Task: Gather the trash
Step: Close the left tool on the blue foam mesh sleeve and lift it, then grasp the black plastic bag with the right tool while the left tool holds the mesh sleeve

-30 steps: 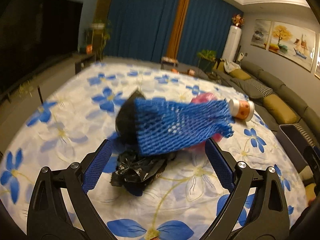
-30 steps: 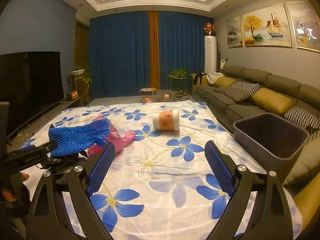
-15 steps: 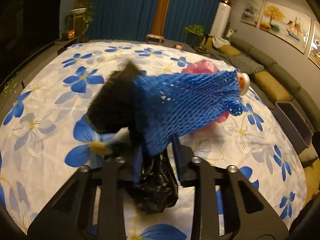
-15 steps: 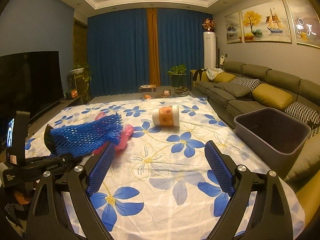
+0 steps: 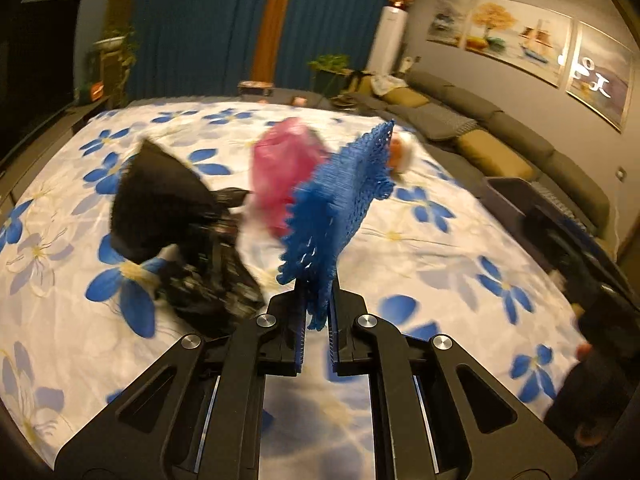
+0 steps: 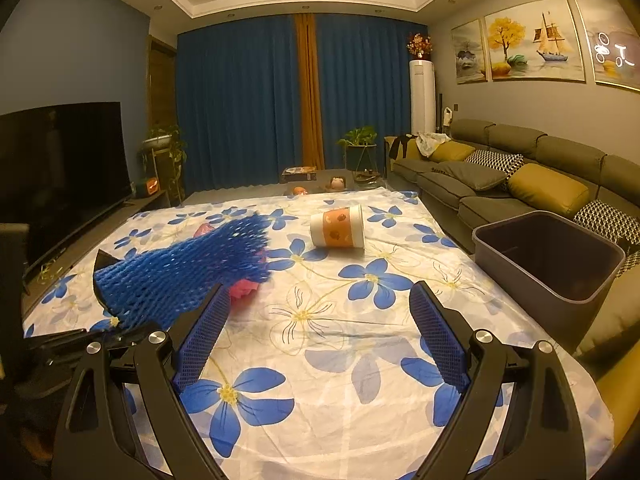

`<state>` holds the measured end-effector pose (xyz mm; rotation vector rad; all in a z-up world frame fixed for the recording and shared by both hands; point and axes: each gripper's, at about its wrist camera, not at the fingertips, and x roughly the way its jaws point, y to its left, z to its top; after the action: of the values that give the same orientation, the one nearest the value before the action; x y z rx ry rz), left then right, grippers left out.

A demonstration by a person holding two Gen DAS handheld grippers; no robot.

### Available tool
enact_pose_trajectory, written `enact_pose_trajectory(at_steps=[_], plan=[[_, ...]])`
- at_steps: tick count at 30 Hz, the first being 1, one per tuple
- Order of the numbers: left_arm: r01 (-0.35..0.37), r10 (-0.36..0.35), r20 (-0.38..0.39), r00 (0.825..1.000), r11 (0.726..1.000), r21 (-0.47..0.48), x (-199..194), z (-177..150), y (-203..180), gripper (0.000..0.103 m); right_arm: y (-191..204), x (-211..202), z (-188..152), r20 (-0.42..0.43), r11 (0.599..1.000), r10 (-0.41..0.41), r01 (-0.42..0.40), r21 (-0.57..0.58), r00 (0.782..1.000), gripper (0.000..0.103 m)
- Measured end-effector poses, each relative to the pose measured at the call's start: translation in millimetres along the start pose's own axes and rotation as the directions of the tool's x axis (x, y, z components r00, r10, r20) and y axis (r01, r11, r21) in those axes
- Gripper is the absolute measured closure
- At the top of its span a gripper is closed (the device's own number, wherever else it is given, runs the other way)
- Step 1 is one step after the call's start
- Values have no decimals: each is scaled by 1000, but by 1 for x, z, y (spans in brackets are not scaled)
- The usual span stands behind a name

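Blue foam netting is pinched in my left tongs, lifted above the flowered cloth. My right tongs hang wide with nothing in them. Left to gather: the black bag, pink bag and paper cup. The grey bin beside the sofa looks empty, I judge
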<state>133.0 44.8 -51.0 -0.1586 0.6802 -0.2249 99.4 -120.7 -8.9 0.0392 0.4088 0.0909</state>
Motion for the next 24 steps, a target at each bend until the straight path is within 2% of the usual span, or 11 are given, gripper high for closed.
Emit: enact_pose_trajectory(at_steps=[7, 24], plan=[[40, -40, 31, 999, 999, 20, -22, -6, -6, 95, 2, -2, -3, -6, 1000, 3, -3, -3, 1000, 15], [17, -15, 66, 998, 999, -33, -42, -13, 24, 95, 24, 15, -10, -53, 999, 24, -26, -44, 998, 15]])
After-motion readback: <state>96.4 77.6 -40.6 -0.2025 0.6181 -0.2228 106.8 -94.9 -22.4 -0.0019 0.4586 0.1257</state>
